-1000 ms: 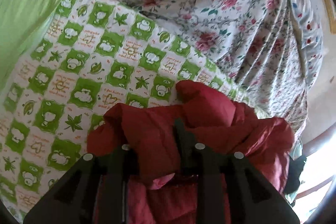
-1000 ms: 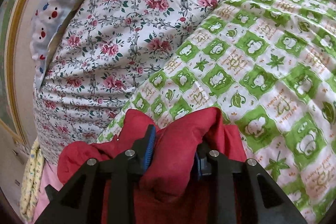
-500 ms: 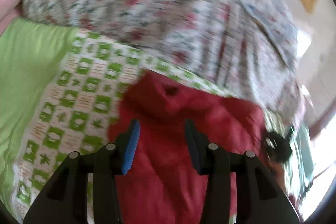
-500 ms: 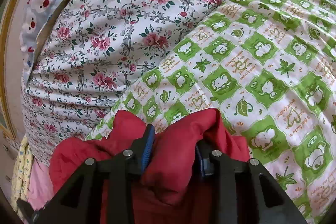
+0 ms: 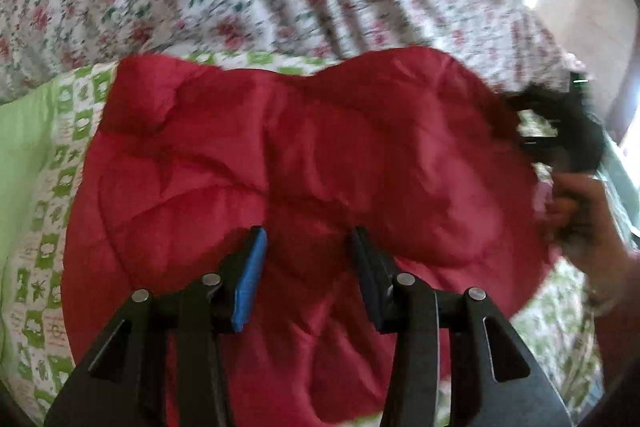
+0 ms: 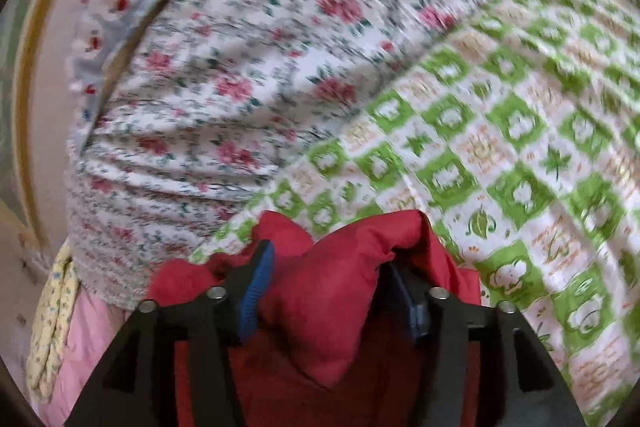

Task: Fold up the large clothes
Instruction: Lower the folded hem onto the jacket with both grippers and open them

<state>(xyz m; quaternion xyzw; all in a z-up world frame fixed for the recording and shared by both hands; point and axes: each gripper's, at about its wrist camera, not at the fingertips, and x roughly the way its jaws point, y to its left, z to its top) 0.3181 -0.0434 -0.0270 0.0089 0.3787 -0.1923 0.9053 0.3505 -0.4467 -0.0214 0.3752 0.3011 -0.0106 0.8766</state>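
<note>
- Now the left gripper stands with its jaws apart over the red padded jacket, one blue pad showing; the cloth lies below and beyond the fingertips, and nothing is pinched between them
- From that gripper outward, the jacket spreads wide as a quilted red sheet, reaching both ways past the jaws and up to the far edge of the green-checked bedspread
- At the jacket's right edge in the left wrist view a hand grips a dark, blurred tool; I cannot tell whether that tool touches the cloth
- The right gripper has its jaws opening, with a bunched fold of the jacket between them; the fold fills the gap, and whether the pads press on it I cannot tell from this blurred frame
- Beyond the right gripper the fold ends just past the fingertips, and the bedspread runs on to the right
- A rose-printed quilt is heaped behind the jacket in both views, lying on the bed against the bedspread's far edge
</note>
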